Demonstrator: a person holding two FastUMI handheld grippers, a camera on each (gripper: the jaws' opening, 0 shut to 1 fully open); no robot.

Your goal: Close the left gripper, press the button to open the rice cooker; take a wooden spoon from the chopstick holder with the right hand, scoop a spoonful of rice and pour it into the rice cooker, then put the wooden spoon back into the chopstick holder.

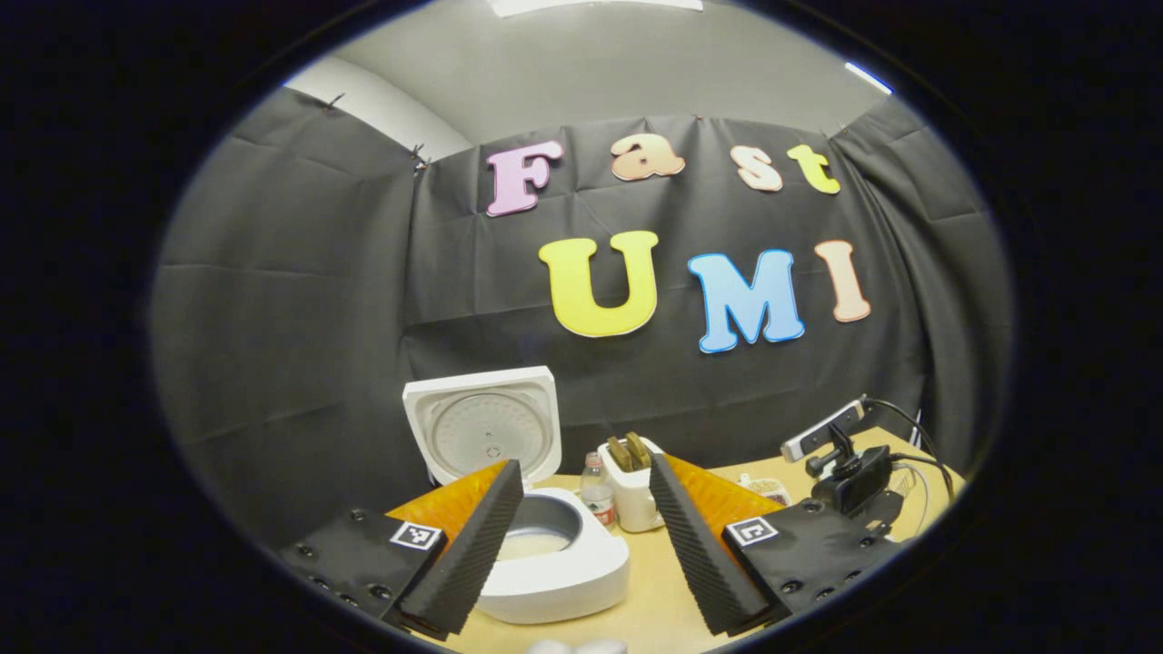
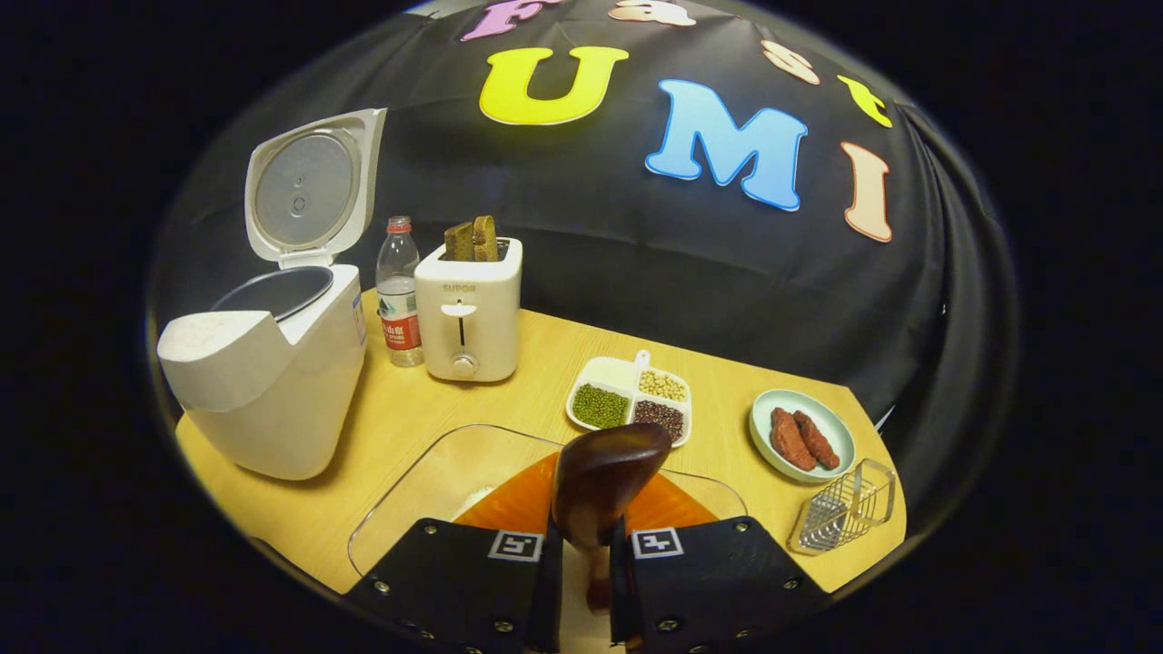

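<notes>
Clamped between both fingers of the right hand-held gripper (image 2: 586, 563), the wooden spoon (image 2: 604, 481) is held with its dark bowl raised above a clear glass bowl (image 2: 427, 481) that sits just in front on the tabletop (image 2: 545, 363). Something white, possibly rice, can be made out in the glass bowl, though most of it is hidden by the gripper.

To the left, near the tabletop's edge, the white rice cooker (image 2: 273, 363) is seen with its lid (image 2: 309, 186) swung fully up and its inner pot exposed. Just beside it a water bottle (image 2: 398, 291) stands upright, and next to that a white toaster (image 2: 468, 309) with two brown slices in its slots. Farther right, a divided dish (image 2: 629, 392) of beans and grains is set near a pale plate (image 2: 804, 436) holding two reddish pieces, and a wire rack (image 2: 840, 509) lies at the tabletop's near corner.

The left hand-held gripper (image 1: 581, 545) is held released, its ribbed fingers (image 1: 472, 545) spread wide apart with nothing between them. Beyond them the rice cooker (image 1: 554, 563) is seen open, and a pale layer shows in its pot. A black camera mount (image 1: 849, 477) with cables is fixed at the tabletop's far right.
</notes>
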